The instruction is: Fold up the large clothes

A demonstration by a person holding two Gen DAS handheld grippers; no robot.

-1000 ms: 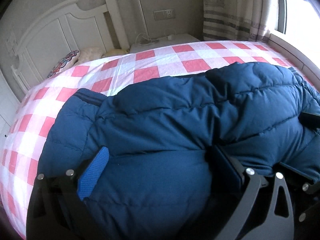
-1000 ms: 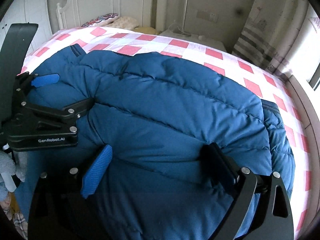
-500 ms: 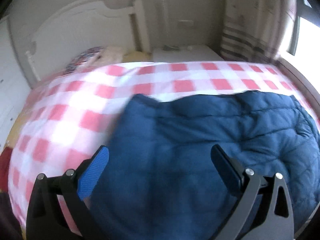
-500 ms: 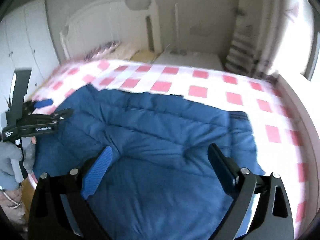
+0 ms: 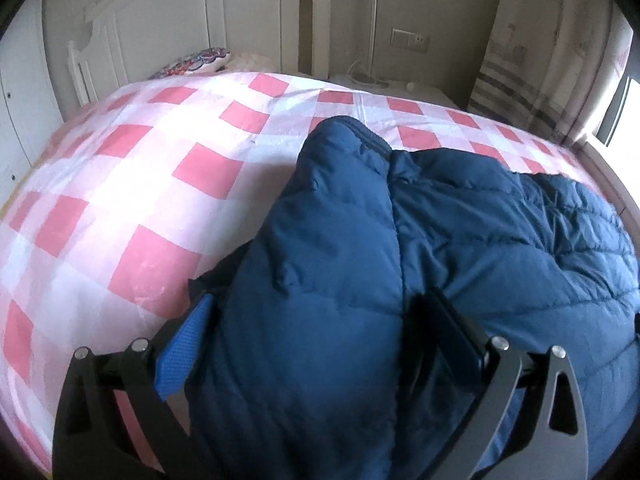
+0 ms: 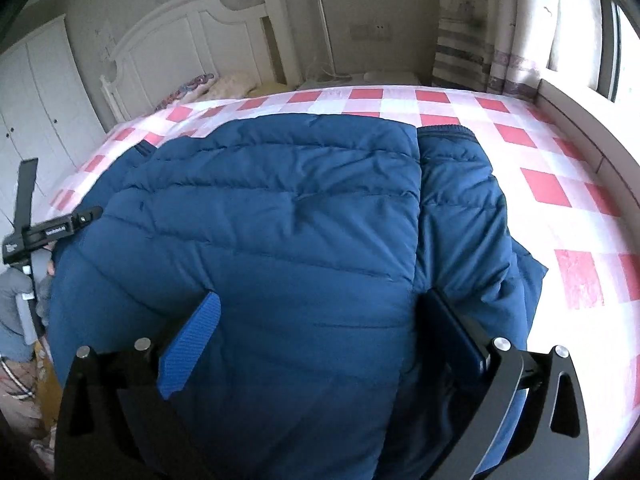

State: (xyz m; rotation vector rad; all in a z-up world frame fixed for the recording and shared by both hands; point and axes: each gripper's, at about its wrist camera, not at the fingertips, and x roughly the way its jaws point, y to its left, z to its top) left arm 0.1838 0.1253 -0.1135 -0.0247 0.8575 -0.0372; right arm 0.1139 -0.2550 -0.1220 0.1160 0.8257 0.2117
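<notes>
A large dark blue puffer jacket [image 5: 460, 248] lies on a bed with a pink and white checked sheet [image 5: 132, 184]. In the left wrist view my left gripper [image 5: 320, 320] is wide open, its jaws straddling the jacket's left sleeve. In the right wrist view the jacket [image 6: 280, 216] fills the middle, its right sleeve [image 6: 460, 200] lying along the body. My right gripper [image 6: 320, 320] is wide open over the jacket's near edge, holding nothing. The left gripper also shows in the right wrist view [image 6: 60, 228] at the jacket's left edge.
A white headboard [image 6: 192, 40] and pillows [image 6: 208, 84] are at the far end of the bed. A bedside table with a lamp pole [image 5: 374, 80] stands behind. Curtains [image 6: 472, 32] and a window sill [image 6: 580, 120] run along the right. White wardrobes [image 6: 36, 120] stand left.
Both grippers swung back and returned low to the jacket's near edge. The left gripper shifted left, now over the left sleeve; more bare sheet shows on its left.
</notes>
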